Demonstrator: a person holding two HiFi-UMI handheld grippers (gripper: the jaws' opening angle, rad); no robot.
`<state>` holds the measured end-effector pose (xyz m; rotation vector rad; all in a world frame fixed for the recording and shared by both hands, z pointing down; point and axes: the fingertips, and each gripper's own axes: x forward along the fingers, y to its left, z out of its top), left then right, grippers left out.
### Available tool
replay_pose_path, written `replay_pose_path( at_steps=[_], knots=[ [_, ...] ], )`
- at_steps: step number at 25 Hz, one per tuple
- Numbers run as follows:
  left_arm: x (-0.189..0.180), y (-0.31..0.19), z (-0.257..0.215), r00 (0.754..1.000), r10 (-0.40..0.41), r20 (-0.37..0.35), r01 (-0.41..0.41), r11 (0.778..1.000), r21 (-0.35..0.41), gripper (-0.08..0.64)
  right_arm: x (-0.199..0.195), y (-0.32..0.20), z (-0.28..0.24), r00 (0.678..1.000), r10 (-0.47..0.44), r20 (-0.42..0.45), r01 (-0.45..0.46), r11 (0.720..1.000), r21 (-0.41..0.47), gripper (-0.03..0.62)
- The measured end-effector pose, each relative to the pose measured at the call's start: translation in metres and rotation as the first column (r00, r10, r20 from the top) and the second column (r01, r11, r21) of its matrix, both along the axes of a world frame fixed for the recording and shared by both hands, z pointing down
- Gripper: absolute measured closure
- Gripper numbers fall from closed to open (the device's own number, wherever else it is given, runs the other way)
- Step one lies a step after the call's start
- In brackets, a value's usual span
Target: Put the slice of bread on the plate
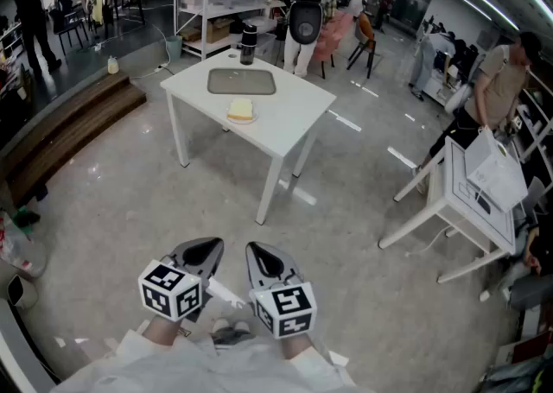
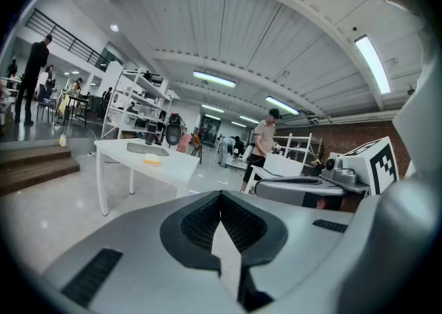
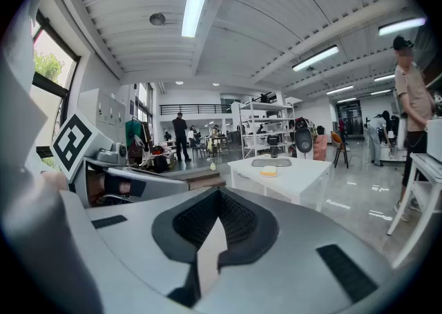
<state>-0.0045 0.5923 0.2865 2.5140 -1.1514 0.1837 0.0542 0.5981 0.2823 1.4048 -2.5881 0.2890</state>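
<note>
The slice of bread [image 1: 240, 108] lies on a small plate [image 1: 243, 119] on the white desk [image 1: 298, 110], in the upper middle of the picture. The left gripper [image 1: 200, 255] and right gripper [image 1: 266, 260] sit at the bottom, well apart from the desk. Both have their jaws pressed together, holding nothing.

Your head camera looks steeply down on the left gripper [image 1: 202, 251] and right gripper [image 1: 261, 255], the white table [image 1: 289, 119] well ahead; each gripper camera faces nearly level along its jaws, sharing that distant table
</note>
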Motion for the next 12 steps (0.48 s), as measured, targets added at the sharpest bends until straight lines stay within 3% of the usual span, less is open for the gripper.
replay_pose_path(
  at_steps=[12],
  knots=[
    [0.0055,-0.0104,0.0066,1.000,-0.010,0.007,0.010,1.000,-0.011,0.551,0.0007,-0.0105,0.0034,0.999,-0.031,-0.022,0.030,1.000,-0.006,0.580]
  ],
)
